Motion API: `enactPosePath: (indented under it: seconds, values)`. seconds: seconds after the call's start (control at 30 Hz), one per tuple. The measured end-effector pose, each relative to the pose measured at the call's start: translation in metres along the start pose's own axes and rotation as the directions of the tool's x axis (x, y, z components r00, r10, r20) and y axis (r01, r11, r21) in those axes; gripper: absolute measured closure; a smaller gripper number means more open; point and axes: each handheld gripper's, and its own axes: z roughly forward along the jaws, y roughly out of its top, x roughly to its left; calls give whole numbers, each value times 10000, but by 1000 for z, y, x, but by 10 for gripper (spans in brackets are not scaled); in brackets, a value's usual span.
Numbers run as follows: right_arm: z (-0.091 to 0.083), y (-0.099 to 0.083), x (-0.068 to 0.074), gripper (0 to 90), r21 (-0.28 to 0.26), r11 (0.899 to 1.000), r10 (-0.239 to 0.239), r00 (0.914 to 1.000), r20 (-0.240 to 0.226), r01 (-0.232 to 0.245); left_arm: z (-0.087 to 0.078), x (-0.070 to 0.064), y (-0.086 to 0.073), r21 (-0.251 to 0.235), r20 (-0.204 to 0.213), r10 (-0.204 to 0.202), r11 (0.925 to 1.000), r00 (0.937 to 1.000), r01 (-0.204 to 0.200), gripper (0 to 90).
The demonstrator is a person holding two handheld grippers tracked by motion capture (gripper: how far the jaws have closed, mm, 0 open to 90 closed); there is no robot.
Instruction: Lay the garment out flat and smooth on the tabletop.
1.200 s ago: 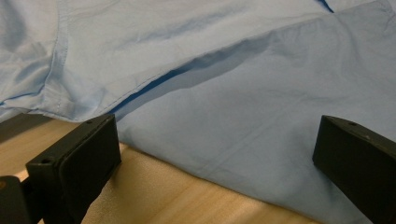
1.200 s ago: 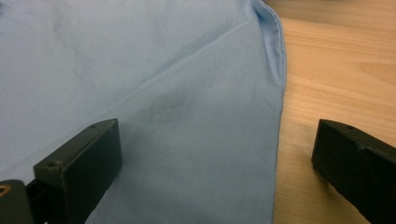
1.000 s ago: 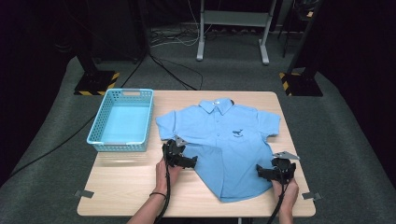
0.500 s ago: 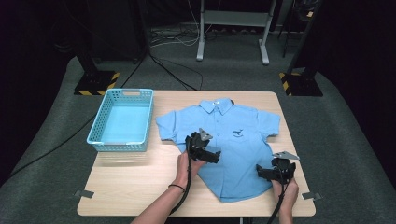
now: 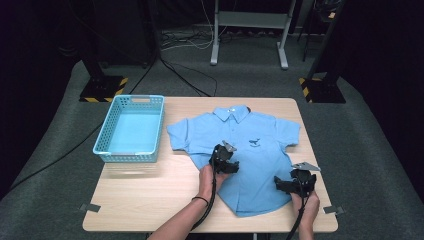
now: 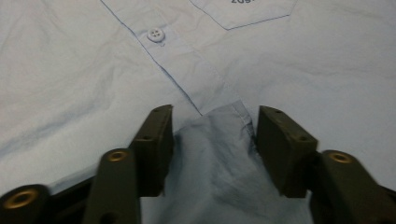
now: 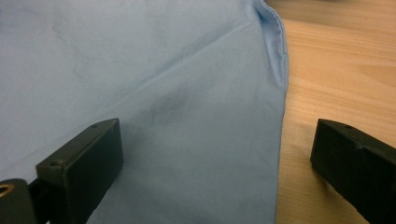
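Observation:
A light blue polo shirt (image 5: pixel 260 125) lies flat, front up, on the wooden table (image 5: pixel 150 200). My left gripper (image 5: pixel 226 156) rests over the shirt's middle, below the chest logo. In the left gripper view its jaws (image 6: pixel 215 126) stand open, with a shaded flap of the shirt (image 6: pixel 93 70) between them, just below a white button (image 6: pixel 155 34). My right gripper (image 5: pixel 285 184) is at the shirt's lower right side. It is open wide (image 7: pixel 217 149), one jaw over the shirt (image 7: pixel 140 70) and the other over bare wood, straddling the side hem.
A teal plastic basket (image 5: pixel 127 157) stands on the table's left part, apart from the shirt's sleeve. Bare wood (image 7: pixel 336 70) lies to the right of the shirt's hem and along the front left. Black stands and cables are on the floor behind the table.
My left gripper has moved right, from the shirt's left edge to its middle. The right gripper has stayed in place.

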Motion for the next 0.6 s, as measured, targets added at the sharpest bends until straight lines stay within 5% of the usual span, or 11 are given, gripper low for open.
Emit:
enactPosePath:
  seconds: [0.3,0.6]
  values:
    - [0,0,0,19,-9,10000,-7,10000,9,7,-5,-2,-8,-408,376,484,9981,9981,-468,810]
    - [0,0,0,22,-14,10000,-12,10000,4,12,-13,0,-11,-675,250,841,9943,9961,-823,866]
